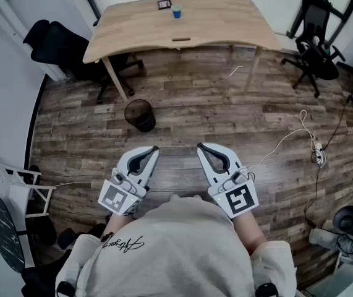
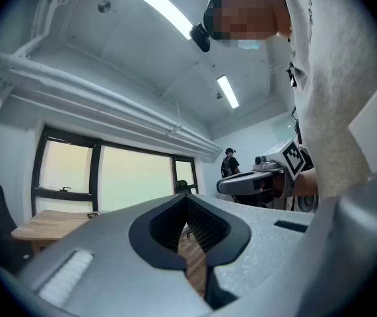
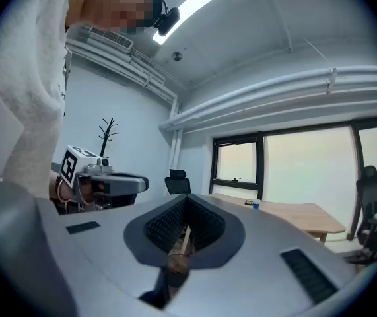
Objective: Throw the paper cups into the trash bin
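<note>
The grey left gripper (image 1: 152,151) is clenched on nothing, and the black mesh trash bin (image 1: 140,115) stands on the floor just ahead of it. The small blue paper cup (image 1: 176,11) stands far ahead on the pale wooden table (image 1: 225,23), about equally far from both grippers. The grey right gripper (image 1: 202,148) is also clenched and empty.

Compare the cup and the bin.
The cup is blue; the bin is black. The cup stands on the table, the bin on the floor beside it. The cup is much smaller than the bin. Both stand upright.
</note>
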`<state>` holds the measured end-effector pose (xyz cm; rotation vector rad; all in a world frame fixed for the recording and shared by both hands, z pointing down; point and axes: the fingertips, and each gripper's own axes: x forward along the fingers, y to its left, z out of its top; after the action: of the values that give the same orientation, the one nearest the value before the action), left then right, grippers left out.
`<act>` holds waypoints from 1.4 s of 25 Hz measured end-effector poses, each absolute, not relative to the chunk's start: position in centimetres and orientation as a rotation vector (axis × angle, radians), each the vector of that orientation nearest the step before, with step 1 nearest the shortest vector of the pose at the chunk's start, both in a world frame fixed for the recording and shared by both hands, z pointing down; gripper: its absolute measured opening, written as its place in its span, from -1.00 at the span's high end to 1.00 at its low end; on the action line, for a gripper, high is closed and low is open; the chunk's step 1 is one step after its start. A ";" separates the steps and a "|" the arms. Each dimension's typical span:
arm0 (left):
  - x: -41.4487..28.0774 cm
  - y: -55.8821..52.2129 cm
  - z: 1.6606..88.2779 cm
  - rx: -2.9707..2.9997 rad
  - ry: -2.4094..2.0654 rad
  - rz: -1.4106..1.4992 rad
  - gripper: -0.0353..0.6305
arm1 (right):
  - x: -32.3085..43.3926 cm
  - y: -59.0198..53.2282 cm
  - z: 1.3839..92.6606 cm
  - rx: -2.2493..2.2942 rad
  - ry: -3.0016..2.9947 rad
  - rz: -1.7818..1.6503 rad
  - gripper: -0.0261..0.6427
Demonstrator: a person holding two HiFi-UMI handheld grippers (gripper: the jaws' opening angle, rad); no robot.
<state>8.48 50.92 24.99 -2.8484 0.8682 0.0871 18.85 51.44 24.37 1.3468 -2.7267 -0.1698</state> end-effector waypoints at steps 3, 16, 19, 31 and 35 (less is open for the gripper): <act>8.5 50.9 25.0 -2.843 0.872 0.088 0.88 | 19.2 51.3 24.1 1.357 -2.740 -0.162 0.89; 10.1 51.1 24.9 -2.845 0.876 0.073 0.88 | 20.4 51.5 24.3 1.361 -2.767 -0.141 0.89; 10.8 51.3 25.1 -2.839 0.883 0.074 0.88 | 21.3 51.8 24.0 1.375 -2.803 -0.137 0.89; 14.7 52.8 25.0 -2.852 0.858 0.118 0.88 | 23.8 52.4 25.5 1.331 -2.812 -0.114 0.89; 14.3 52.3 25.4 -2.855 0.869 0.085 0.88 | 23.6 52.2 25.3 1.322 -2.804 -0.117 0.89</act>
<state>14.30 52.29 25.36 -2.8550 0.8694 0.0847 23.62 52.25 25.30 1.3216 -2.8043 -0.1169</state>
